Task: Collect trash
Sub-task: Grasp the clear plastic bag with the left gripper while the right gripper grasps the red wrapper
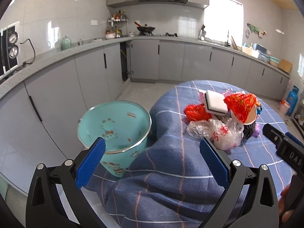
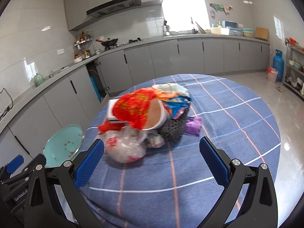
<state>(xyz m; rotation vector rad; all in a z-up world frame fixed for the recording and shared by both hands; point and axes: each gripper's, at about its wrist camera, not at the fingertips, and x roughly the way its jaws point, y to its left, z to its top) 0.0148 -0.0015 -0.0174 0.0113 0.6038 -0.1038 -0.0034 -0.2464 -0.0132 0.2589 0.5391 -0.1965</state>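
A heap of trash lies on the blue checked tablecloth (image 2: 218, 125): a clear plastic bag with red print (image 2: 125, 148) (image 1: 224, 134), red patterned wrapping (image 2: 136, 108) (image 1: 241, 104), a paper cup on its side (image 2: 157, 115), a white sponge (image 1: 215, 102), a dark scouring pad (image 2: 174, 131) and a purple scrap (image 2: 193, 125). A teal bin (image 1: 114, 125) (image 2: 64, 146) stands beside the table's left edge. My left gripper (image 1: 152, 152) is open, hovering over the cloth's drape between bin and heap. My right gripper (image 2: 152, 152) is open, just short of the plastic bag.
Grey kitchen cabinets (image 1: 76, 79) and counter run along the left and back walls. A blue gas cylinder (image 2: 278, 64) and a pink bucket (image 2: 272, 75) stand at the far right by a metal shelf. Bare cloth spreads right of the heap.
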